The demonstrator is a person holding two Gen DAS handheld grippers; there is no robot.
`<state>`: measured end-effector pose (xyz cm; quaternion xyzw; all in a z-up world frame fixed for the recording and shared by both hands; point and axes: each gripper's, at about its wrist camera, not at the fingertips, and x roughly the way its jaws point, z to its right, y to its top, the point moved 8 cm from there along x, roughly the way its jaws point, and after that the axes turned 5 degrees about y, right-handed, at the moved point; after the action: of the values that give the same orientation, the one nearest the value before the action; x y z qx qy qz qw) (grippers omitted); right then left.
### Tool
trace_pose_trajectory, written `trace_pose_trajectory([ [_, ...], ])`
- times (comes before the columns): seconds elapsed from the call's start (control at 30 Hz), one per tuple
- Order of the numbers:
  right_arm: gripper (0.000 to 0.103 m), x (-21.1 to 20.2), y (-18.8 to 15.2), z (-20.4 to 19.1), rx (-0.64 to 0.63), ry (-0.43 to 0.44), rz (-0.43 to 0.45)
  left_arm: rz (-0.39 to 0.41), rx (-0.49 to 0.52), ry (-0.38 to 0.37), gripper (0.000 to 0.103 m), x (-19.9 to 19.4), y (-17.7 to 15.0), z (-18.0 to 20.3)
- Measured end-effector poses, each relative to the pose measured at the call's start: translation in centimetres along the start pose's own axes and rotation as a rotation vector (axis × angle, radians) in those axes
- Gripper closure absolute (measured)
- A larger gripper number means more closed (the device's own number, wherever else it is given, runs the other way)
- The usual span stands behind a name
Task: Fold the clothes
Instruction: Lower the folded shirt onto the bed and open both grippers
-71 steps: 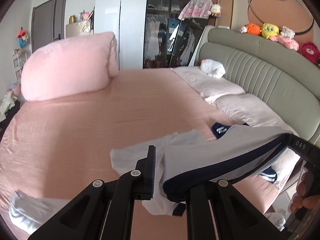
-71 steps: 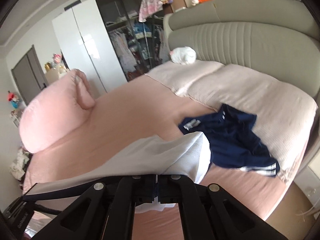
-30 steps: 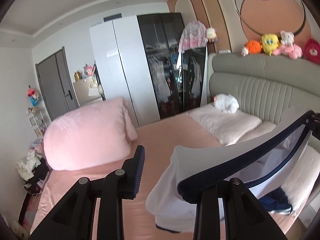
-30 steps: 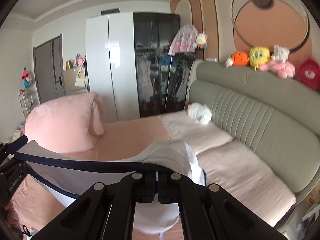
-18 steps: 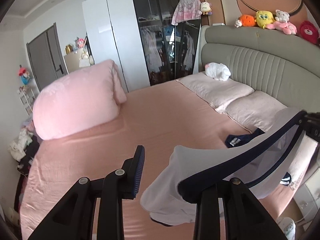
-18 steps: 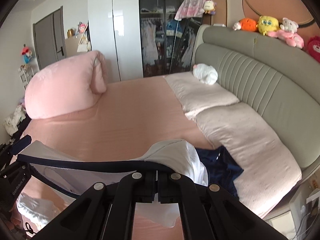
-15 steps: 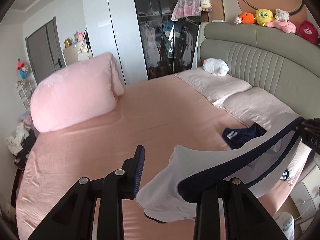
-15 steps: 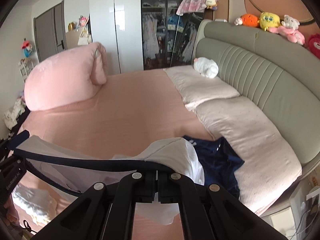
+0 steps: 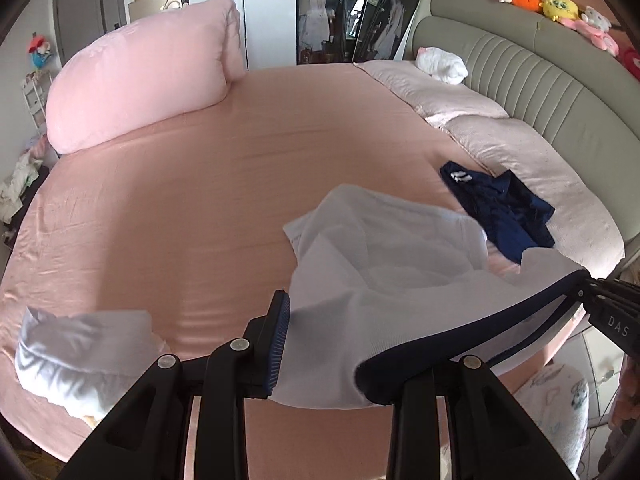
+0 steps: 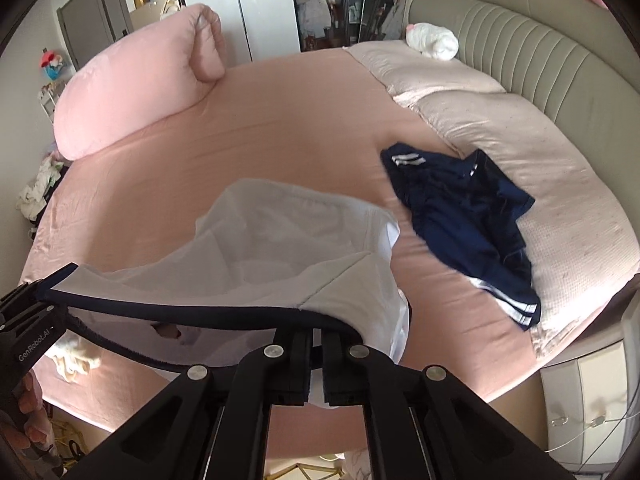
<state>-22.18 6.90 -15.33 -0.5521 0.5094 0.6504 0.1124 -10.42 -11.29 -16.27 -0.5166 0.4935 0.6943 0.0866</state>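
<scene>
I hold a white garment with a dark navy trimmed edge stretched between my two tongs above the near edge of the round bed with the pink sheet. My right gripper has its fingers pressed nearly together, pinching the navy edge where it crosses just above the tips. My left gripper stands with its fingers well apart; the white cloth fills the gap and drapes over the right-hand finger, while the left-hand finger with its blue ribbed pad is bare, so I cannot tell from here whether it truly grips the fabric. The navy edge runs taut from one tool to the other, and the rest of the cloth billows forward and sags toward the sheet.

Beyond the garment, toward the right edge of the bed, a dark navy pair of shorts with white stripes lies crumpled, partly on the pale pink pillows along the grey-green padded headboard. A crumpled white garment sits at the near left edge of the bed. A big pink rolled duvet rests at the far left edge.
</scene>
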Motion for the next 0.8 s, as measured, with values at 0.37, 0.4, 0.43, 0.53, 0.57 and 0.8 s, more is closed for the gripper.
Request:
trace_pose_trajectory([
  [0.37,0.102,3.0,-4.6,0.2,0.035,0.036,-0.103,-0.139,-0.040,-0.023,0.074,2.5,-6.1,0.7],
  [0.4,0.102,3.6,-5.3,0.4,0.051,0.045,-0.131,-0.153,-0.040,-0.023,0.074,2.8,-6.6,0.7],
  [0.43,0.102,4.1,-5.9,0.5,0.063,0.045,-0.153,-0.169,-0.041,-0.027,0.074,3.1,-7.1,0.8],
  [0.53,0.102,5.3,-7.7,0.7,0.094,0.055,-0.198,-0.217,-0.043,-0.048,0.074,3.9,-8.6,1.1],
  [0.57,0.101,5.5,-8.3,0.8,0.102,0.057,-0.209,-0.229,-0.040,-0.049,0.074,4.1,-9.1,1.2],
  [0.8,0.089,6.5,-11.6,0.9,0.192,0.137,-0.307,-0.302,-0.079,-0.088,0.074,4.6,-12.1,1.9],
])
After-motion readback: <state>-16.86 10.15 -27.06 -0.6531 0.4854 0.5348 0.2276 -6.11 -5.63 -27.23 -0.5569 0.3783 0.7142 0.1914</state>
